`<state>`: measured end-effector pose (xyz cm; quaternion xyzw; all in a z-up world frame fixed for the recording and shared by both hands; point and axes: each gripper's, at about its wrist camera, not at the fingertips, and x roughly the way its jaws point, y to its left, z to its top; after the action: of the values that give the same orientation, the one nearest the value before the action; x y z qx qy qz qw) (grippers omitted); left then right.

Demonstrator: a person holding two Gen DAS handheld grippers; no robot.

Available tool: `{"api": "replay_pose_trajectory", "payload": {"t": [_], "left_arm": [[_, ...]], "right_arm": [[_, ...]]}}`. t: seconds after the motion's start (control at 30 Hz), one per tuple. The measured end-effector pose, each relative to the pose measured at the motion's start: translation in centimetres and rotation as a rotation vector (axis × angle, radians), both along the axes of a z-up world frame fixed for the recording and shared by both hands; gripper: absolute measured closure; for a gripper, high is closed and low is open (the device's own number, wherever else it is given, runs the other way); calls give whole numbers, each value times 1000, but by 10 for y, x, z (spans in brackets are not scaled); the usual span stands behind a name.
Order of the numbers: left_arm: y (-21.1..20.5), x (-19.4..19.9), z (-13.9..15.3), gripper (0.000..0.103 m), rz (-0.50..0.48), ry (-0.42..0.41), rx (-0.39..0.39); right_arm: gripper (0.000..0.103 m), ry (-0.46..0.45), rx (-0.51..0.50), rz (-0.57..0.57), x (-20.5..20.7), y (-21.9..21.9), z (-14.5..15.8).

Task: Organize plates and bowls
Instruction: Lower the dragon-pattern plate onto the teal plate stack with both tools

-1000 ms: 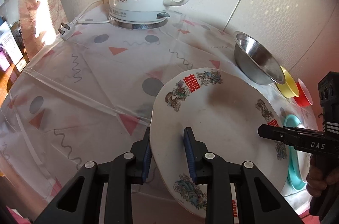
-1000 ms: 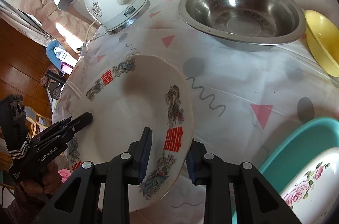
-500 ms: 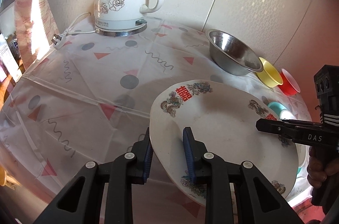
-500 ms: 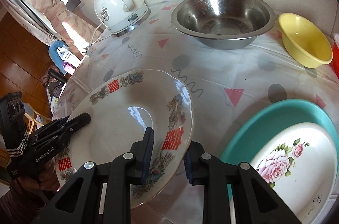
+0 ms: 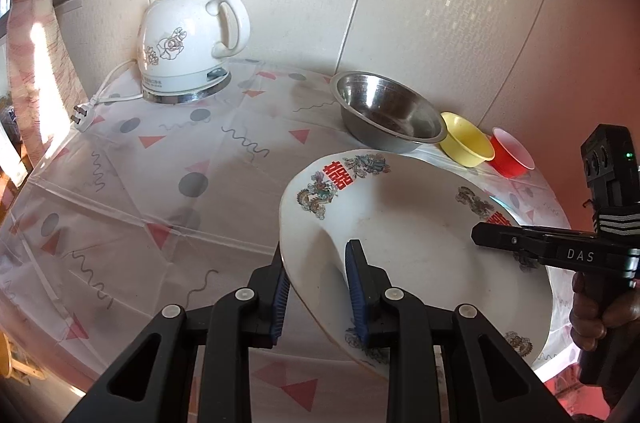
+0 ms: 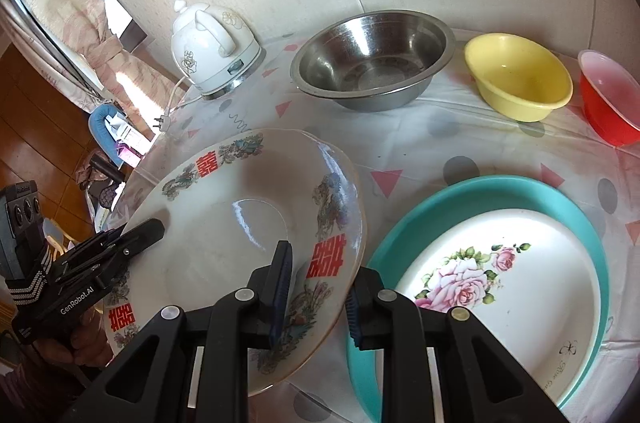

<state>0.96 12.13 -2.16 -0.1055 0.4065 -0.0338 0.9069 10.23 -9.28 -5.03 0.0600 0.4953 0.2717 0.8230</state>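
Observation:
A large white plate with red characters and dragon prints (image 5: 420, 239) (image 6: 224, 223) is held above the table by both grippers. My left gripper (image 5: 316, 287) is shut on its left rim. My right gripper (image 6: 316, 287) is shut on its right rim. Each gripper shows in the other's view, left (image 6: 132, 239) and right (image 5: 504, 237). A teal tray (image 6: 452, 195) carrying a white rose plate (image 6: 516, 287) lies on the table just right of the held plate. A steel bowl (image 6: 372, 63), a yellow bowl (image 6: 520, 79) and a red bowl (image 6: 608, 99) stand in a row by the wall.
A white electric kettle (image 5: 188, 39) with its loose cord and plug (image 5: 82, 113) stands at the back left. The table wears a clear-covered patterned cloth (image 5: 160, 159). The wall is close behind the bowls. A curtain (image 5: 36, 63) hangs at the left.
Both grippers have lifted the plate higher and pulled back from the table. The teal tray and the red bowl have come into the right wrist view.

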Motion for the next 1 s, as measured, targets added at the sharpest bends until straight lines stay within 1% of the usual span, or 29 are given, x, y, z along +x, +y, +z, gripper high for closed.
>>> {"api": "replay_pose_trajectory", "payload": {"t": [0.23, 0.47, 0.73, 1.0], "left_arm": [[-37, 10, 13, 76, -92, -26, 0], [-84, 23, 20, 76, -198, -32, 9], [-131, 38, 14, 75, -299, -11, 31], [-160, 46, -1, 75, -360, 31, 39]], "right_arm": [[79, -22, 5, -90, -12, -44, 10], [79, -26, -1, -194, -23, -92, 12], [78, -19, -27, -292, -29, -134, 9], [77, 12, -44, -351, -31, -159, -5]]}}
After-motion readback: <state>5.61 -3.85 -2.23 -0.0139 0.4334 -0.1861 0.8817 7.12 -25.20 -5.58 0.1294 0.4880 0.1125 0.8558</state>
